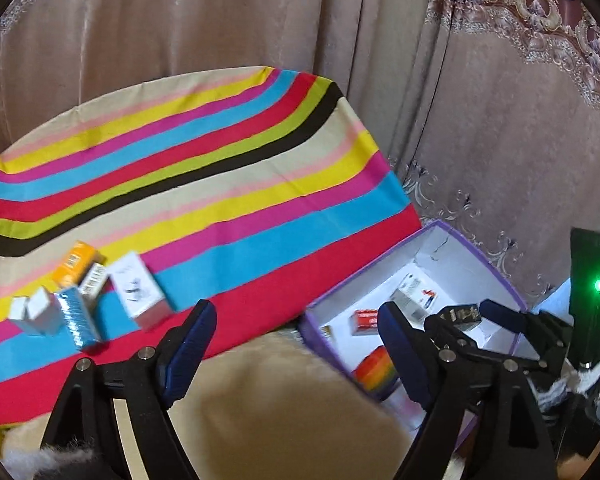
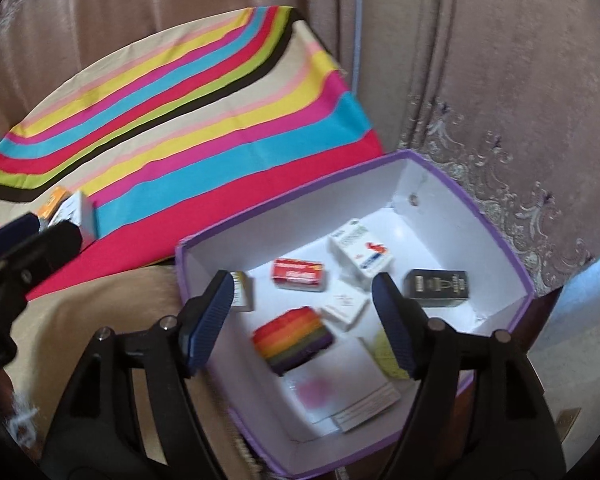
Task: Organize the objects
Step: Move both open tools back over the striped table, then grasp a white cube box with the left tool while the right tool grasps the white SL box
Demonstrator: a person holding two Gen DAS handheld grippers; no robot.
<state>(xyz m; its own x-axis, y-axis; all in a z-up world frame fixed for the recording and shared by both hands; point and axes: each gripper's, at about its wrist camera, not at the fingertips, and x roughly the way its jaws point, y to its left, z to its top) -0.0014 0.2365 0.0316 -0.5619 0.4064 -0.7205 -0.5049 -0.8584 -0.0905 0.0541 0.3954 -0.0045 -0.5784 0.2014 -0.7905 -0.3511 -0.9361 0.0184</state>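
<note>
Purple-rimmed box (image 2: 496, 236), bare striped cloth (image 1: 228, 184) alongside

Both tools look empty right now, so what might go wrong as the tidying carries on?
The small boxes left on the striped cloth huddle together; grabbing the blue box may topple the white box. The purple bin is crowded, so another drop could land on the rainbow box.

The setting is a domestic room, indicated by floor-length beige embroidered fabric curtains (image 1: 480, 120), a multicolour striped cloth (image 1: 220, 184) covering the worktop, and a purple-edged white cardboard box (image 2: 496, 236) holding small household packages.
</note>
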